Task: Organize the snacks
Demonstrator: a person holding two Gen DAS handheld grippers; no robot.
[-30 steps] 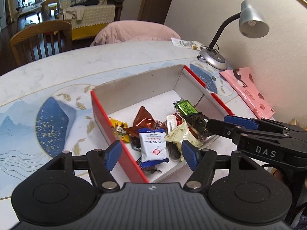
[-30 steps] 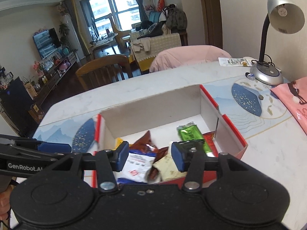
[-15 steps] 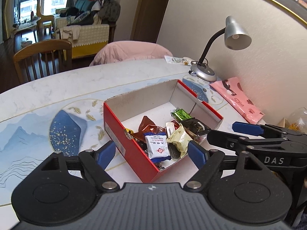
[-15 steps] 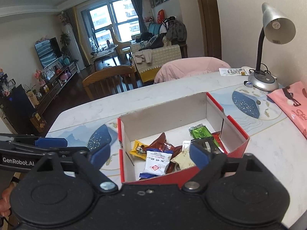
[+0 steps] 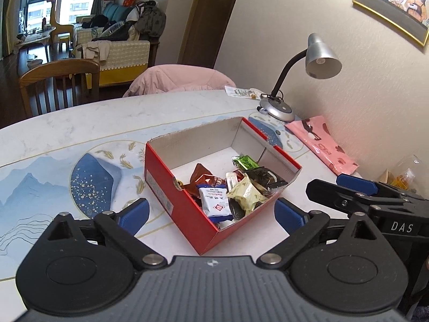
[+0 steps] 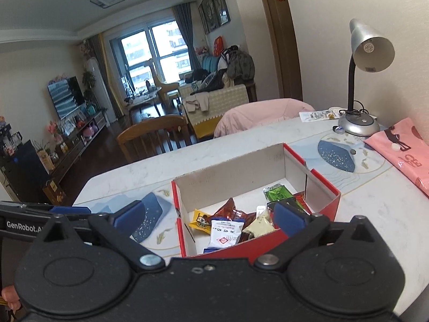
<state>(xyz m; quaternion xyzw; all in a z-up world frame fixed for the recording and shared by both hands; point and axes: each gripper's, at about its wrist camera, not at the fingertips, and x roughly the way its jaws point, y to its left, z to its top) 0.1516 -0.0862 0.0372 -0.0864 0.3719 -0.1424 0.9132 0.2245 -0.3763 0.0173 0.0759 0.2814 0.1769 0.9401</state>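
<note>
Left wrist: "DAS" printed on right gripper (image 5: 356, 185). Left gripper (image 5: 211, 213) spread wide, jaws just opened, empty. Red box (image 5: 171, 187) on counter (image 5: 80, 123) holds wrapped snacks (image 5: 230, 185).

Right wrist: "GenRobot.A" legible; right gripper (image 6: 209, 214) spread, just opened, empty.

Soft, even daylight fills both views, coming from the large window (image 6: 158, 53) in the upper left of each frame, which is blown out to near white, while the desk lamp (image 5: 323, 59) at the right appears unlit. The white marble table (image 5: 80, 123) reflects a pale sheen without hard glare, shadows are faint and diffuse, and a reddish flare tints the wall (image 5: 375, 123) at the right of the left wrist view. Fisheye distortion bends the picture frame (image 5: 391, 8) in that view's upper right, corners vignette to black, and detail stays fairly sharp throughout.
</note>
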